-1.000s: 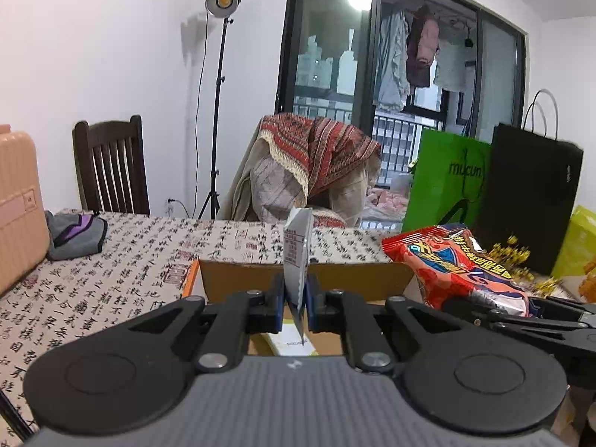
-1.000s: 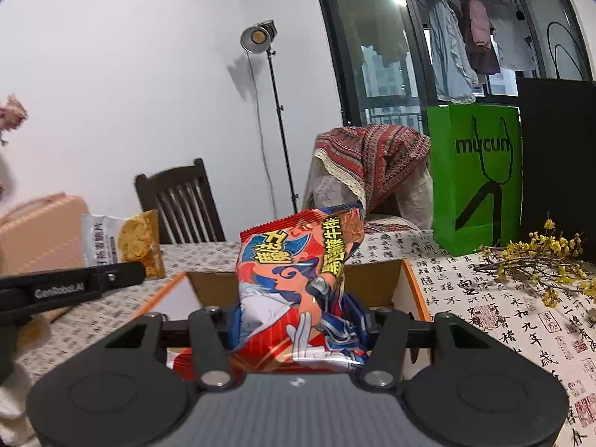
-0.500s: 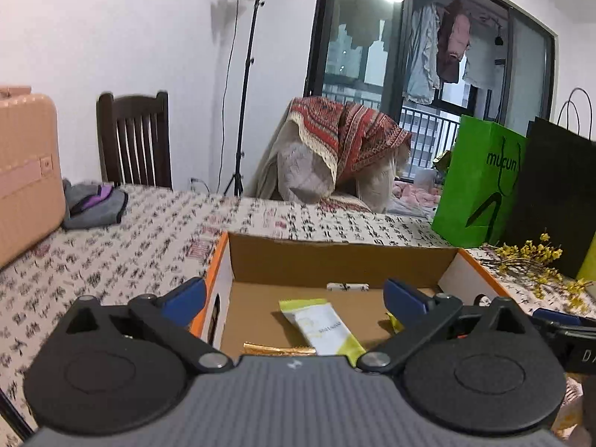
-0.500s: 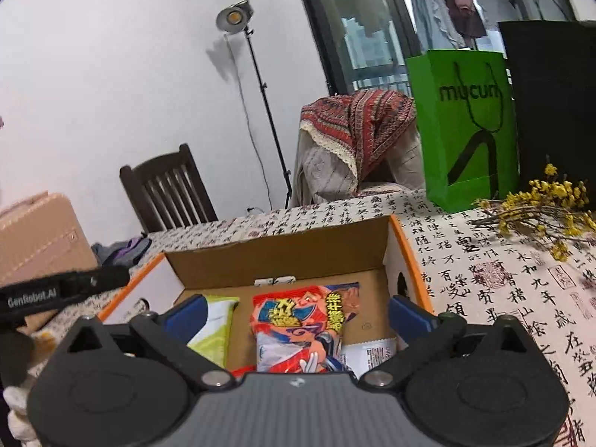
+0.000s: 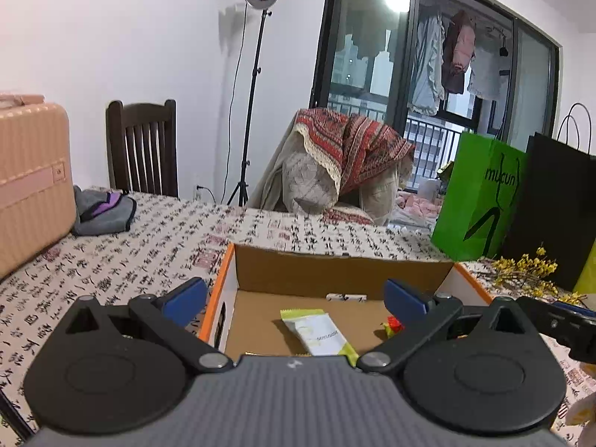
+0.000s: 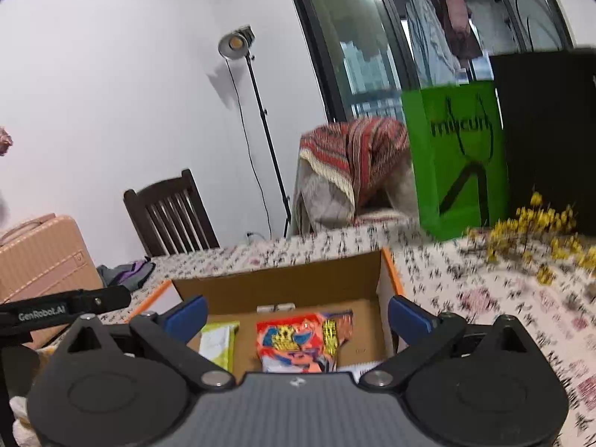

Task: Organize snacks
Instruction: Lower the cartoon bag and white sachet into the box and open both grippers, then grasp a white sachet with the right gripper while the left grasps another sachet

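Observation:
An open cardboard box [image 5: 335,268] with orange edges sits on the patterned tablecloth. Inside it lies a flat white and green snack packet [image 5: 318,331], with a bit of red wrapper [image 5: 393,324] to its right. My left gripper [image 5: 296,298] hovers open over the box's near side, nothing between its blue pads. In the right wrist view the same box [image 6: 283,283] holds a red and blue snack bag [image 6: 301,339] beside the green packet [image 6: 219,339]. My right gripper [image 6: 298,313] is open above them and holds nothing.
A pink suitcase [image 5: 29,178] and grey cloth [image 5: 104,212] lie at the table's left. A green paper bag [image 5: 480,193], a black bag [image 5: 558,205] and yellow flowers [image 5: 529,272] stand at the right. A dark chair [image 5: 141,145] and lamp stand [image 5: 253,93] are behind.
Both grippers opened wide. The white and green packet dropped from the left one into the box, and the red snack bag dropped from the right one beside it.

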A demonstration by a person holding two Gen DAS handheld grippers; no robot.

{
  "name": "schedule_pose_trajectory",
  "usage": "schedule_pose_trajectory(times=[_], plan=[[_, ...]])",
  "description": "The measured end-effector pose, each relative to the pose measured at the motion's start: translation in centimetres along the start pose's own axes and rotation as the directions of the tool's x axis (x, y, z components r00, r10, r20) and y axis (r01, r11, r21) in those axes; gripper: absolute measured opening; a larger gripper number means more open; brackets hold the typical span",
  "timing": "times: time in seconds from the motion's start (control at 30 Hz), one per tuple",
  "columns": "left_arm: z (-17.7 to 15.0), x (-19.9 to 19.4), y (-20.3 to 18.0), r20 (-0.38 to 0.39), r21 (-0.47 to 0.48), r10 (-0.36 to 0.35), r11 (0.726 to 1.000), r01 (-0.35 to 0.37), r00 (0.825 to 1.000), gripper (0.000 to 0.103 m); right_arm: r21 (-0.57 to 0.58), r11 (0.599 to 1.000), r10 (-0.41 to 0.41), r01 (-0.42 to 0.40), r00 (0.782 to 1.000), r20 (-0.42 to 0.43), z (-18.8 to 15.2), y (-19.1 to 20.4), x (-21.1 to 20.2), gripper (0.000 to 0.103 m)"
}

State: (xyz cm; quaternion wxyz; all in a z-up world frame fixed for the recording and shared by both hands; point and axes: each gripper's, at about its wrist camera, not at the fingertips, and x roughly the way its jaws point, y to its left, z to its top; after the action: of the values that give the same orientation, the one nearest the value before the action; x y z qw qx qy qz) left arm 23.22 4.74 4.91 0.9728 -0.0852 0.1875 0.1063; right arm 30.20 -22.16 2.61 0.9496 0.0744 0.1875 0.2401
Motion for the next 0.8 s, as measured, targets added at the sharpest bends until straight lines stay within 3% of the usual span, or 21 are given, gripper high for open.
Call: schedule_pose_trajectory(times=[0.13, 0.47, 0.8], plan=[[0.2, -1.9, 0.2, 0.020, -0.005, -0.004, 1.000, 0.004, 1.000, 0.103, -0.019, 1.000, 0.006, -0.006, 1.000, 0.018, 0.1, 0.7, -2.3, 0.103], [-1.6, -5.6, 2.2, -0.022, -0.013, 0.002, 1.000, -0.002, 1.000, 0.103, -0.039, 0.999, -0.012, 0.010, 0.999, -0.034, -2.2, 1.6, -6.4, 0.103], [-4.6, -7.6, 4.2, -0.099, -0.011, 0.015, 1.000, -0.016, 0.995, 0.103, -0.057, 0.998, -0.050, 0.041, 0.986, -0.158, -6.5, 2.1, -7.9, 0.103]])
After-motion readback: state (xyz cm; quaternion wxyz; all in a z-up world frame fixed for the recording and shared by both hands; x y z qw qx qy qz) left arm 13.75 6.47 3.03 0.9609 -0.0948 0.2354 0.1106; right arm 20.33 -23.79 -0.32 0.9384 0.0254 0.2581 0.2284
